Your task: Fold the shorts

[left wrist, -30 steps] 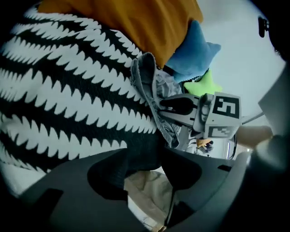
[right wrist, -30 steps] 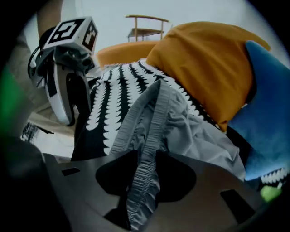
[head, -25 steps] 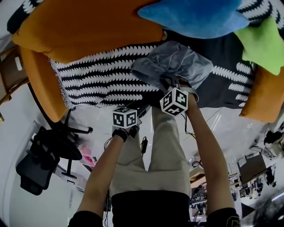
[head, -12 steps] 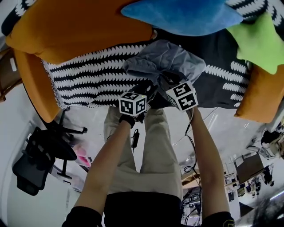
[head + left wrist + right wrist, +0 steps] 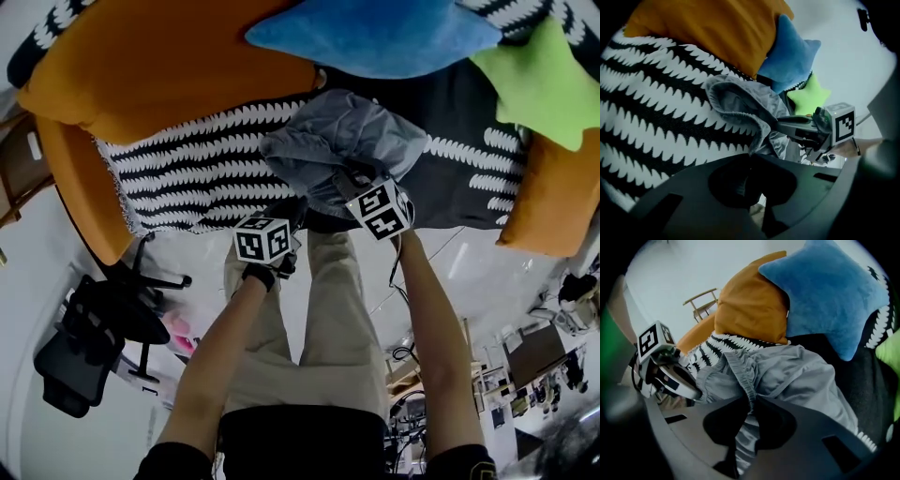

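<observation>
Drawn back slightly, left tongs (image 5: 751, 157) and right tongs (image 5: 751, 401) pinch shorts (image 5: 797, 371), bunched, half-hidden.

An orange upholstered sofa (image 5: 80, 178) is being covered across its seat by a black-and-white knitted throw with toothed stripes (image 5: 187, 169), mostly white on its left half and mostly black on its right. Crumpled grey fabric shorts (image 5: 352, 141) are being carried on the throw near its front edge, about where the two halves meet. Behind them, a large orange fabric cushion (image 5: 159, 66) and a blue plush star-shaped cushion (image 5: 375, 33) are being supported side by side, touching. A lime-green plush star-shaped cushion (image 5: 539, 80) is being propped at the right, beside a second orange cushion (image 5: 553, 202).
</observation>
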### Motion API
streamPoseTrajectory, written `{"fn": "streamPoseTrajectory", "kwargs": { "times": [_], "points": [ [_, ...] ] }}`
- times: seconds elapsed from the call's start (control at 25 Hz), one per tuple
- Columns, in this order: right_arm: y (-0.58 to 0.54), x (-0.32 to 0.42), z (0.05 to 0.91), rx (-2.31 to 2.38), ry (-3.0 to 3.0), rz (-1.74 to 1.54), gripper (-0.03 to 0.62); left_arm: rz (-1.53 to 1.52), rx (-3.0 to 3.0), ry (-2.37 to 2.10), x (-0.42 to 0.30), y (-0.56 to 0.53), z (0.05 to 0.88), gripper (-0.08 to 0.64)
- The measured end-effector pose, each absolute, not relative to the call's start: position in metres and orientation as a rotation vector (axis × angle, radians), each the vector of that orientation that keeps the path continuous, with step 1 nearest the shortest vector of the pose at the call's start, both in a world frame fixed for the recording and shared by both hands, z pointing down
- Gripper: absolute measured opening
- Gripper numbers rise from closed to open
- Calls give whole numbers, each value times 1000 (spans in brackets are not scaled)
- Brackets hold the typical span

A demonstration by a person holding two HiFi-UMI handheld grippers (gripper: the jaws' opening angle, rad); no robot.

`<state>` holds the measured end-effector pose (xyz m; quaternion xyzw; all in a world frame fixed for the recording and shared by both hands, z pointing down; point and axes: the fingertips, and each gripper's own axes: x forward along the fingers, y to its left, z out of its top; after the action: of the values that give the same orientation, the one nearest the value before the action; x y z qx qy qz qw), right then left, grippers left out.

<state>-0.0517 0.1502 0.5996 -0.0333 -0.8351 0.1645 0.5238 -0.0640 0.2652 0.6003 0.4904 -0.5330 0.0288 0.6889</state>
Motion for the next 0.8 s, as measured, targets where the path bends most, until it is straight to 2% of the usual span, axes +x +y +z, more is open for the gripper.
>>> {"fn": "streamPoseTrajectory", "kwargs": {
  "times": [0.16, 0.28, 0.4, 0.56, 0.8],
  "points": [
    [140, -48, 601, -45, -1960, 150, 32, 27, 1015, -1230, -80, 285, 588, 23],
    [124, -51, 558, 94, -1994, 273, 29, 118, 1022, -1260, -105, 297, 554, 23],
    [88, -39, 478, 324, -2013, 393, 29, 422, 1135, -1307, -159, 310, 503, 23],
    [62, 8, 347, 514, -1978, 420, 29, 591, 1307, -1286, -219, 297, 391, 23],
    [80, 26, 146, 610, -1890, 267, 29, 787, 1719, -1117, -251, 212, 176, 23]
  ]
}}
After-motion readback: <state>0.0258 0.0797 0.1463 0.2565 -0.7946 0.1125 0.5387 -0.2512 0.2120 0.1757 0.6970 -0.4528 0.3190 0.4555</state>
